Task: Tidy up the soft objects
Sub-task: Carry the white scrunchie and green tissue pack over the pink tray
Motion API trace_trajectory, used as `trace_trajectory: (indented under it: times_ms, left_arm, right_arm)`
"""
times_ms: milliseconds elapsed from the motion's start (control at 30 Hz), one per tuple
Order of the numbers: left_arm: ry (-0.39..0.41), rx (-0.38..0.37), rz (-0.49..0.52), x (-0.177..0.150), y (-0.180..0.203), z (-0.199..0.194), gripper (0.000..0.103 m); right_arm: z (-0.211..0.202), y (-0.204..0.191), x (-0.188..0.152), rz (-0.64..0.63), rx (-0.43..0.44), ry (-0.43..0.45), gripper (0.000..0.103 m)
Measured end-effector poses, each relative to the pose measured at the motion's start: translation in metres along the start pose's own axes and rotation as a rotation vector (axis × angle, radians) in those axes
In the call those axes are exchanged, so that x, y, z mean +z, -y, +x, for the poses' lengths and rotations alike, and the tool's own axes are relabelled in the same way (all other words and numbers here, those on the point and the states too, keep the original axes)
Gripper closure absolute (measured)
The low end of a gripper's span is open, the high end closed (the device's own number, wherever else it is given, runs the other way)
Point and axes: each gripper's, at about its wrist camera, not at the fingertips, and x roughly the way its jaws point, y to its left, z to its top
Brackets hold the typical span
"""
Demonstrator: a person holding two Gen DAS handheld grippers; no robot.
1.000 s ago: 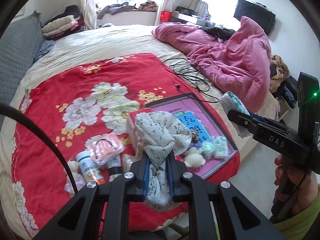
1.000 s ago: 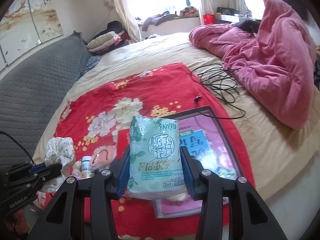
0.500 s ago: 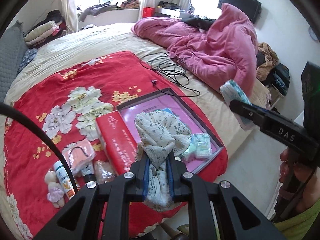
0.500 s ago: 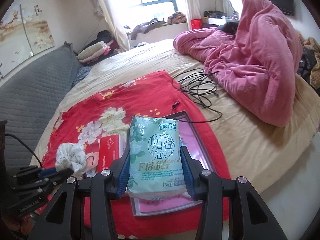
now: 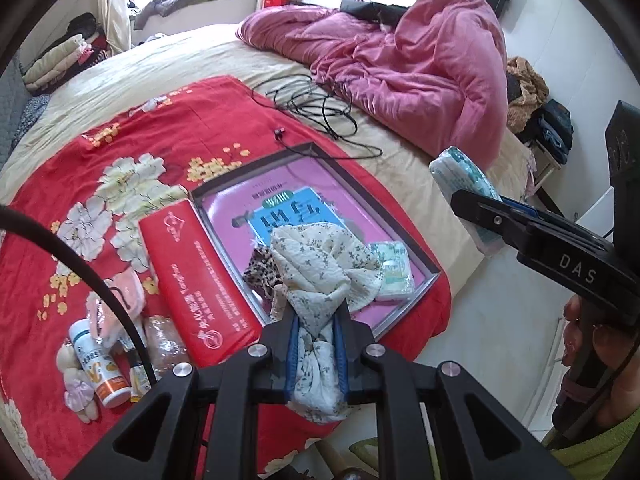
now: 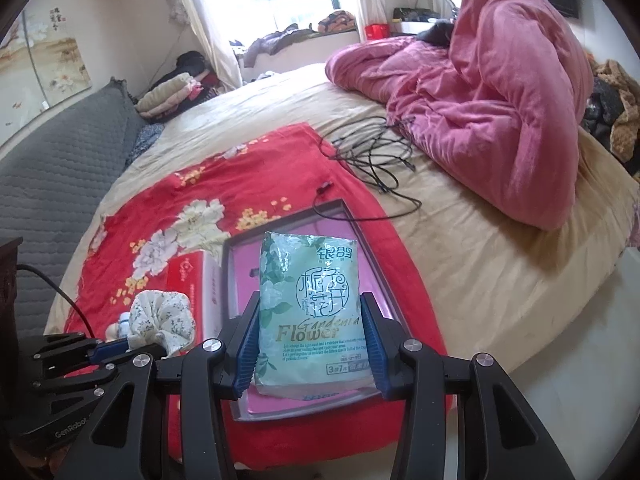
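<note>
A bed point(image 6: 460, 280) under a red floral blanket point(image 5: 120, 152) fills the room, bare floor along its right edge. From left: bottles point(image 5: 98, 364), a red tissue pack point(image 5: 200, 276), then a shallow tray point(image 5: 430, 266) near the blanket's corner. The left gripper point(image 5: 316, 344) clamps a floral cloth point(image 5: 320, 268) above the tray; the right gripper point(image 6: 310, 340) pinches a green tissue packet point(image 6: 310, 304) reading "Gardenia Flower". A pink duvet point(image 6: 500, 112) lies heaped at right.
</note>
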Motion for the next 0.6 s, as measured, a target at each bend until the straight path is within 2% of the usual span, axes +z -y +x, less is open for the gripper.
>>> trace_trajectory:
  times_ms: [600]
  left_arm:
    - [-0.100,-0.009,-0.010,-0.007,0.002,0.052,0.087]
  right_arm:
    - [0.055,0.021,-0.019,0.020,-0.032,-0.108,0.055]
